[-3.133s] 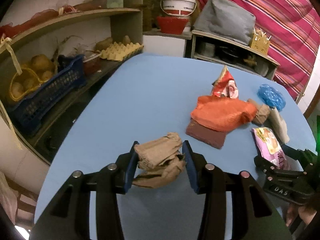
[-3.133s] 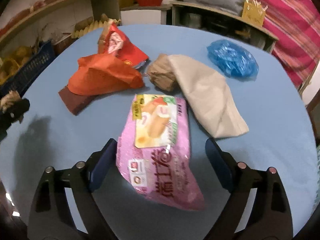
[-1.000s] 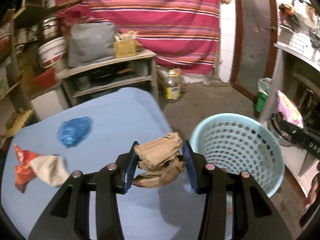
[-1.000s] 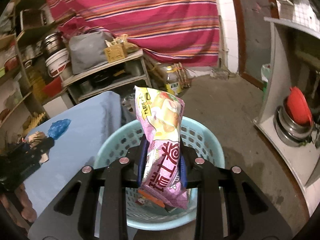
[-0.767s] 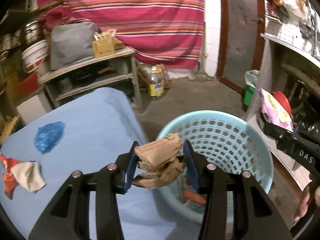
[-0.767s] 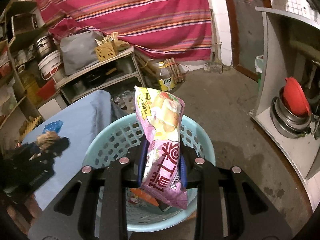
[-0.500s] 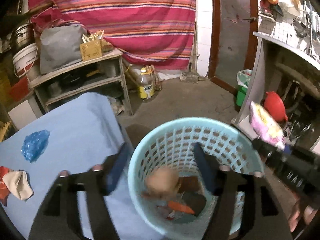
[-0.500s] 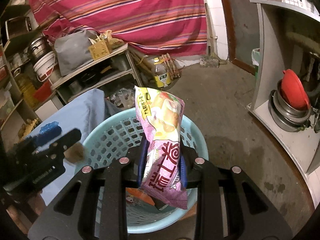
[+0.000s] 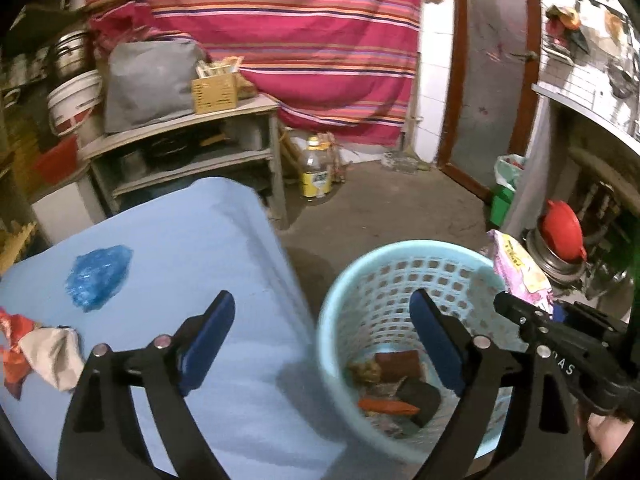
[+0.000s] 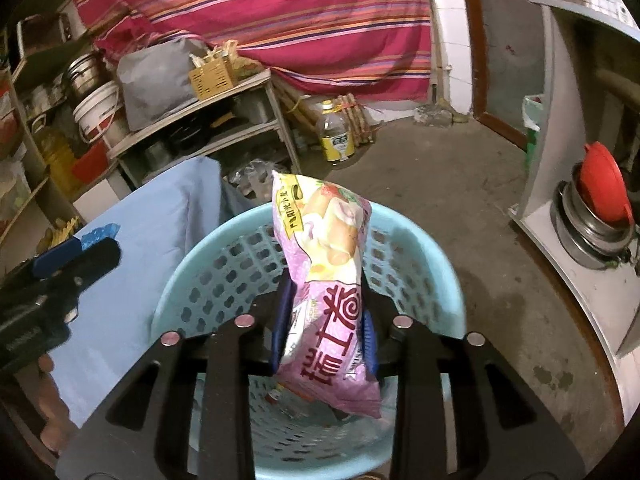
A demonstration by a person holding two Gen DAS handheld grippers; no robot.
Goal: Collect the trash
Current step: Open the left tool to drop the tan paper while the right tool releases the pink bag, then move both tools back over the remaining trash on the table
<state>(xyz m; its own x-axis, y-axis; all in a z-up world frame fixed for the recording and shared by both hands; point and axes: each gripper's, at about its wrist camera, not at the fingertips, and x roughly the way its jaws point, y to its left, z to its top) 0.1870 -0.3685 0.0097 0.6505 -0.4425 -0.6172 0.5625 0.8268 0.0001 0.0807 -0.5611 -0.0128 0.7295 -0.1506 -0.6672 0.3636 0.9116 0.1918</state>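
A light blue plastic basket (image 9: 352,280) stands on the floor beside the blue table (image 9: 180,248). It holds several trash pieces, among them the brown crumpled paper (image 9: 366,370). My left gripper (image 9: 320,344) is open and empty above the table edge and the basket's left rim. My right gripper (image 10: 324,324) is shut on a pink snack wrapper (image 10: 328,280), held upright over the basket (image 10: 424,248). The wrapper (image 9: 516,268) and right gripper (image 9: 560,348) also show at the right of the left wrist view.
On the table lie a blue plastic bag (image 9: 98,276), a beige cloth (image 9: 52,352) and a red wrapper (image 9: 12,356). A wooden shelf unit (image 9: 188,148), a yellow oil bottle (image 9: 316,176) and a striped curtain stand behind. A counter with red bowl (image 10: 600,184) is at right.
Both grippers swung from the table to the basket. My left gripper opened and the brown crumpled paper dropped into the basket. The right gripper keeps hold of the pink wrapper.
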